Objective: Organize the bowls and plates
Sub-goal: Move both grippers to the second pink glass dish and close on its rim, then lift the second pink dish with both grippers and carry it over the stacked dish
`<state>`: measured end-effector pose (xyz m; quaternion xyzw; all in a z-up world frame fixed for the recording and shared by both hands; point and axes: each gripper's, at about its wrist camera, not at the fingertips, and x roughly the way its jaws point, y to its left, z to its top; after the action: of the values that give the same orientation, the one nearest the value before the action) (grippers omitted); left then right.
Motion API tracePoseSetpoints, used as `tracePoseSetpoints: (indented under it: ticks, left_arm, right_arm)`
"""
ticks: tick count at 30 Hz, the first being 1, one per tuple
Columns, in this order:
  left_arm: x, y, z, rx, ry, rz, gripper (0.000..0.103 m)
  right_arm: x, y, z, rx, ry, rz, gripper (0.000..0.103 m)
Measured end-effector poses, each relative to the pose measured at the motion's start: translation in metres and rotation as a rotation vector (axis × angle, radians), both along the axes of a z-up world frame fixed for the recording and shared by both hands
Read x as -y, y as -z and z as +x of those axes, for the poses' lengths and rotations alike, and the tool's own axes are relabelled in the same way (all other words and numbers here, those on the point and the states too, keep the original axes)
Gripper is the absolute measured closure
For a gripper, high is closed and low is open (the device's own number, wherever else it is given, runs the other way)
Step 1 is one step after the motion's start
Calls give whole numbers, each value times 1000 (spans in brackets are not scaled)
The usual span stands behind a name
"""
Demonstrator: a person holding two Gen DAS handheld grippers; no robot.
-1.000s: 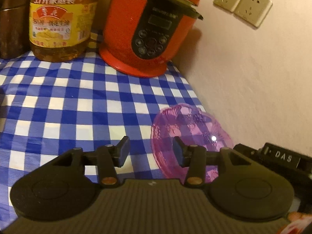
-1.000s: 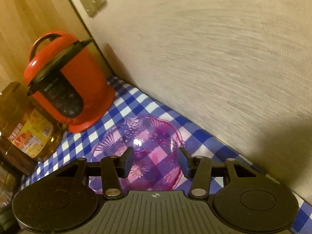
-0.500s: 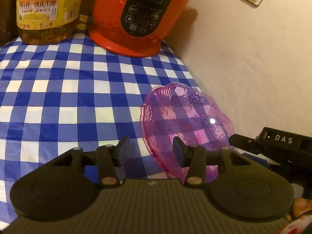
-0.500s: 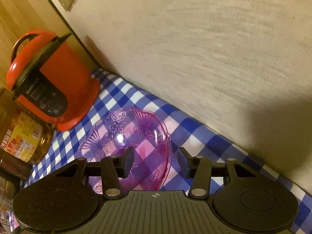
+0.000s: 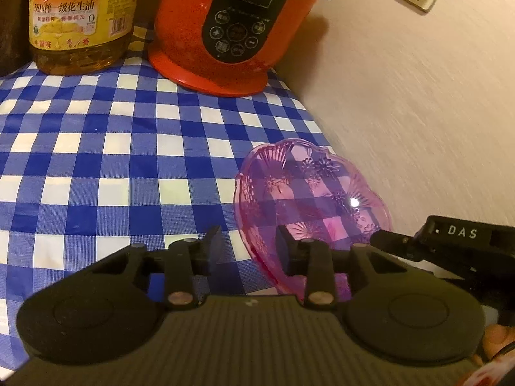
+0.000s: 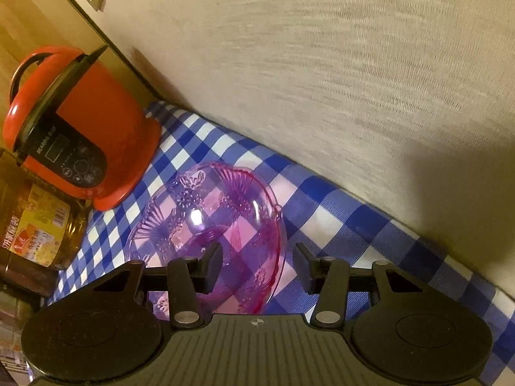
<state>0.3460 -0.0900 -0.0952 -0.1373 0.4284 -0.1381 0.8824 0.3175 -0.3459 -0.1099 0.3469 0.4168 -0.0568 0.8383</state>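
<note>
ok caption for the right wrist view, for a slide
Open right gripper straddling the rim of a pink translucent bowl on blue checked cloth, beside a red cooker.

"BEAROS" on red cooker [image 5: 238, 25]; "5.7" on oil bottle [image 5: 80, 16]; "DAS" on right gripper [image 5: 460, 234].

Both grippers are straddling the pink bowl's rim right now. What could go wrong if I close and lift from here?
1. The pink plastic bowl has its rim between the open fingers of both the left hand-held gripper and the right hand-held gripper; uneven closing could twist or crack it.
2. The bowl sits close to the wall; lifting may knock it against that.
3. Pushing forward risks sliding it toward the red electric pressure cooker.
</note>
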Motion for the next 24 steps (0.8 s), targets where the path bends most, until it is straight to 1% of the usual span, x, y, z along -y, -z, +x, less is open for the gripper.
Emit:
tracePoseSetpoints:
  ticks: [2,10,12,14,16,17,18,22,24]
  left_arm:
    - [0,1,0,-3,7,1,78]
    - [-1,1,-1,4,23,-1,87]
    - [-2,1,-1,5,25,-1,87]
    - [-2,1,-1,4,24,-2,90]
    - [-3,1,-1,2,19,-4,91]
    - [-3,1,-1,3,18,-4,92]
    - [-4,1,-1,3,16,-6,92]
    - [-6,1,-1,3,2,-9,92]
    - [-8,0,-2,9,-3,-8,92]
  right_arm:
    - [0,2,0,-7,-2,14,54]
    - [-4,5,1,-15,-23,23,56]
    - [-5,5,1,-13,-28,19,63]
    - [-5,5,1,-13,-28,8,66]
    - [-5,5,1,-15,-28,3,70]
    - [-5,5,1,-15,-28,-2,74]
    - [-5,4,1,-15,-26,-7,78]
    - [-5,4,0,-2,-32,-14,84]
    - [-5,2,0,5,-36,-22,90]
